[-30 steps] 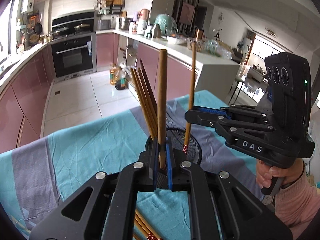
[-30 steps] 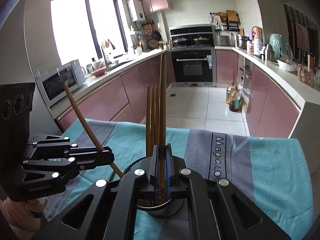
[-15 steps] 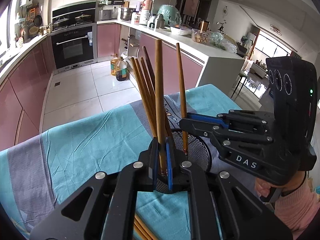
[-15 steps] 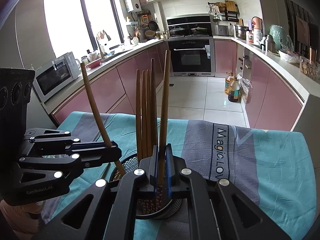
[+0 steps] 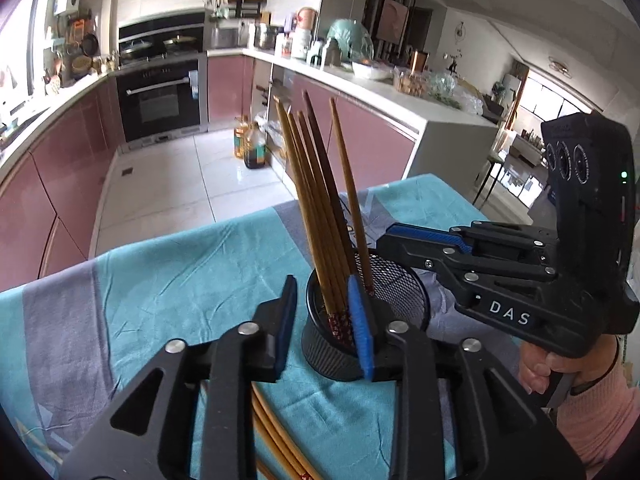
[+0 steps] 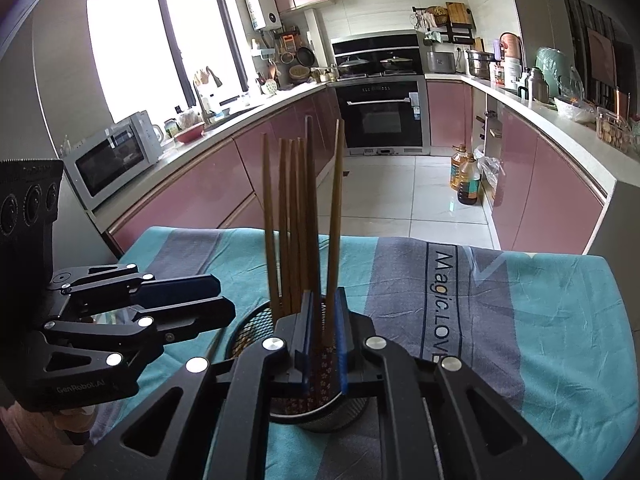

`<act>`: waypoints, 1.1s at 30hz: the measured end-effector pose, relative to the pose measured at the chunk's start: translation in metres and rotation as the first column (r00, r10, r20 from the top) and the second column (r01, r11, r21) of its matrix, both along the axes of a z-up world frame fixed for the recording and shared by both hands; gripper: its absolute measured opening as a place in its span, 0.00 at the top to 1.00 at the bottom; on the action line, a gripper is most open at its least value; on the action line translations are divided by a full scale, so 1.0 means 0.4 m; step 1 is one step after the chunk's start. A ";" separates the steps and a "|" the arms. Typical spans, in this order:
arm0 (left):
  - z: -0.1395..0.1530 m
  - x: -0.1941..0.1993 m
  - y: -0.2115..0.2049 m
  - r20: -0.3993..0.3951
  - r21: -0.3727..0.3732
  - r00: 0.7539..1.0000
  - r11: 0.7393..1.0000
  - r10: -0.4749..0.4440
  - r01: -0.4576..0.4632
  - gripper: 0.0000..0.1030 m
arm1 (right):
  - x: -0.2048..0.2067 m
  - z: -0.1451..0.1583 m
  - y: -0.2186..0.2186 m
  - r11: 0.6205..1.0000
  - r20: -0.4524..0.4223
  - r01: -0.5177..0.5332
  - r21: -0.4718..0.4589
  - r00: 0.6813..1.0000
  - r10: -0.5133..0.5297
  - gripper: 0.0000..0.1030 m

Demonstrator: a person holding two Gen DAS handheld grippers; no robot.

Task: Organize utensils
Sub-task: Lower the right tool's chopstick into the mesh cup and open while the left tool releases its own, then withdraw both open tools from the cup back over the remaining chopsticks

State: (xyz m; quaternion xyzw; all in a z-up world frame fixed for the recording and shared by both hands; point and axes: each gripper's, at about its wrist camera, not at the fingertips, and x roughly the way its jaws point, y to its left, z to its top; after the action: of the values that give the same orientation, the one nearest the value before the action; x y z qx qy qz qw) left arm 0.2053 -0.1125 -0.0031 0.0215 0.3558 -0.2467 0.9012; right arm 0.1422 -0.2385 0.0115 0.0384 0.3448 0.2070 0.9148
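Both claws have let go since a moment ago. Left claw (image 5: 325, 320) is spread wide now, right claw (image 6: 323, 336) parted a bit too, neither pinching anything. All the chopsticks (image 5: 320, 216) stand upright in the black mesh holder (image 5: 392, 292) on the teal-clothed bench (image 5: 168, 280). A few loose chopsticks (image 5: 276, 440) lie under the left claw.

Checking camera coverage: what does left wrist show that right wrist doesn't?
Left wrist only: loose wooden chopsticks lying on the cloth beneath the open left claw, plus the right claw's body.
Right wrist only: white microwave oven, window, and the left claw from the side.
Both: black mesh cup holding upright wooden chopsticks, teal-and-grey tablecloth, black built-in oven.
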 end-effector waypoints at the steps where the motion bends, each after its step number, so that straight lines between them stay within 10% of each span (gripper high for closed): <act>1: 0.006 -0.014 0.009 0.020 -0.004 1.000 1.000 0.006 -0.006 0.68 | -0.013 0.007 -0.001 1.000 0.013 -0.005 0.008 1.000 0.005 0.86; 9: 0.035 -0.140 0.120 0.147 -0.045 0.985 0.995 0.095 -0.089 0.47 | -0.142 0.054 0.016 0.993 0.110 -0.108 0.044 0.989 0.103 0.68; 33: -0.246 -0.203 0.250 -0.109 0.042 0.968 0.974 0.226 -0.223 0.45 | -0.189 -0.204 0.223 0.975 -0.162 -0.223 -0.007 0.962 0.219 0.62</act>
State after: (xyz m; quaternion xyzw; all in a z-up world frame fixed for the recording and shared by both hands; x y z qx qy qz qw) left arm 0.1239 -0.0124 -0.1016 -0.0197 0.4101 -0.1386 0.9012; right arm 0.0664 -0.1493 -0.0702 0.0049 0.4219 0.2995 0.8557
